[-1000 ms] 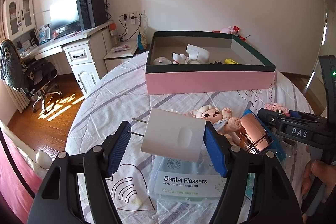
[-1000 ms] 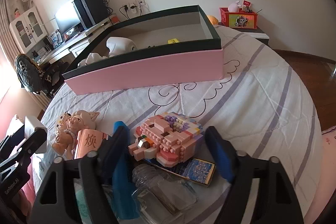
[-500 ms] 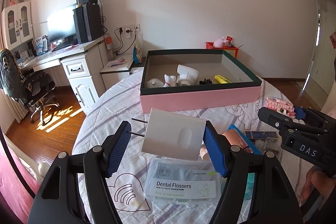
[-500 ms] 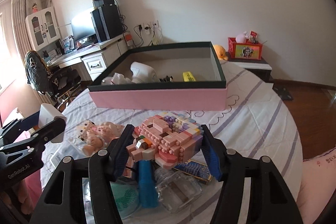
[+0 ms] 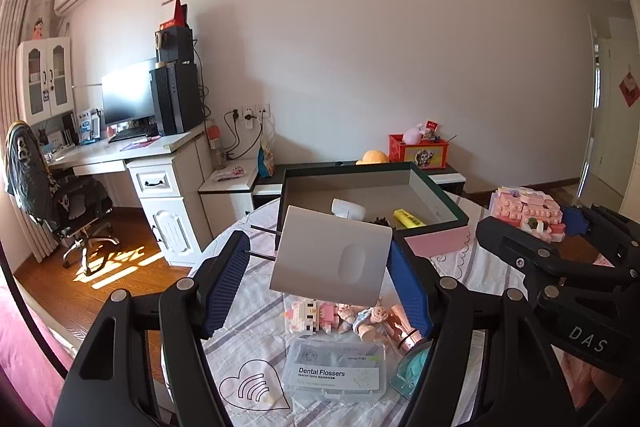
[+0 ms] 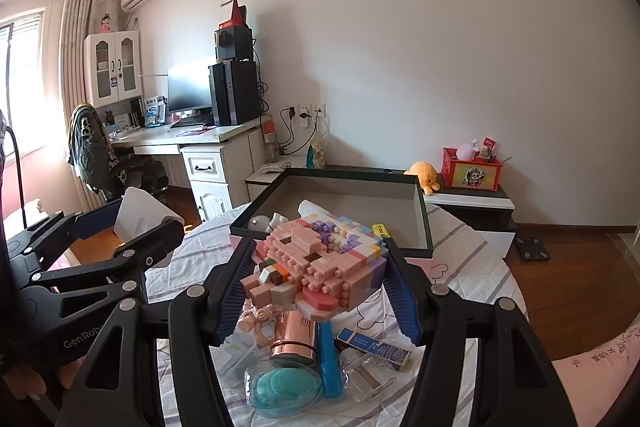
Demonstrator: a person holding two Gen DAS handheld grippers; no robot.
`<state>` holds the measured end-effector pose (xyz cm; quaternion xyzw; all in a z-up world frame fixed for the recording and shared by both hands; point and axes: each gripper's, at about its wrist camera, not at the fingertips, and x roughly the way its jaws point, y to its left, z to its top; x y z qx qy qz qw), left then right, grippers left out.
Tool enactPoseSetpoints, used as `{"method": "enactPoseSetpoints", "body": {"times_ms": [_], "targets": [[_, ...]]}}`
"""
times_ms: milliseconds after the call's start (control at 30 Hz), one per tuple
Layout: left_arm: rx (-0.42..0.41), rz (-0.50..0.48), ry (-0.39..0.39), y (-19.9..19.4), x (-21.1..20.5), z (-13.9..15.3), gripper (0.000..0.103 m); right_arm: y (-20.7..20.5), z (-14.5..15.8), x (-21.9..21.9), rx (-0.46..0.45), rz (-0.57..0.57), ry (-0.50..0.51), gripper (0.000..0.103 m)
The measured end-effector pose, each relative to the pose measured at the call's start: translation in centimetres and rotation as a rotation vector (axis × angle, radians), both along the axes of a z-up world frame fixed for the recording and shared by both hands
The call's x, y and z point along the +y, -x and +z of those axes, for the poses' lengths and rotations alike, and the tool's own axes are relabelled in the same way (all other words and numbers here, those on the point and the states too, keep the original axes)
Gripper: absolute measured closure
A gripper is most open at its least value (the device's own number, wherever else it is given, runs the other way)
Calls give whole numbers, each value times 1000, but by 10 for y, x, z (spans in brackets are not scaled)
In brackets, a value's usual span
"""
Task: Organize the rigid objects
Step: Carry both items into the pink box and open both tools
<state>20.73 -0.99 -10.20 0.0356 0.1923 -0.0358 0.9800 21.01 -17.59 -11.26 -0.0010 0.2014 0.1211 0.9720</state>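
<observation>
brick-built pink model point(image 6: 316, 267) sits clamped between the blue pads of the right hand-held gripper point(image 6: 318, 281), held up off the worktop point(image 6: 472, 267). below it on the striped cloth lie a teal silicone scrubber in a clear case point(image 6: 282, 389), a copper-coloured cylinder point(image 6: 294, 335), a blue tube point(image 6: 330, 363), a clear glass bottle point(image 6: 366, 373) and a flat blue printed box point(image 6: 374, 345). left of the model, the left hand-held gripper point(image 5: 318, 277) holds a white rectangular object point(image 5: 332, 259); its right pad touches the object's edge, while two thin metal prongs stick out of the object toward the left pad. under that object on the worktop are a pack of dental flossers point(image 5: 334, 371), a small pink block figure point(image 5: 310, 313) and a little doll point(image 5: 362, 317). beyond the model stands the pink box with a dark green rim point(image 6: 424, 223), open at the top, with a yellow item point(image 5: 408, 218) and a white item point(image 5: 347, 207) inside. further beyond the box are a low cabinet point(image 6: 472, 205) carrying an orange plush point(image 6: 424, 173) and a red box point(image 6: 472, 173).
</observation>
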Motion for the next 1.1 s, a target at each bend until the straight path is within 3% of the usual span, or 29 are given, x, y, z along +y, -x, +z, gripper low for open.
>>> {"method": "enactPoseSetpoints", "body": {"times_ms": [300,567,733,900,1100], "targets": [[-7,-10,-25,-14,5,8,33,-12,2,3,4,23,24,40],[46,-46,-49,-81,8,9,33,-72,-6,-15,52,1,60,40],[144,-63,-88,-155,6,-2,33,-137,-20,-33,131,-9,73,40],[298,-97,-40,-228,6,-32,33,-198,-50,-39,248,1,66,40],[403,-91,-61,-263,-1,-74,33,-238,-95,-26,372,41,75,40]]}}
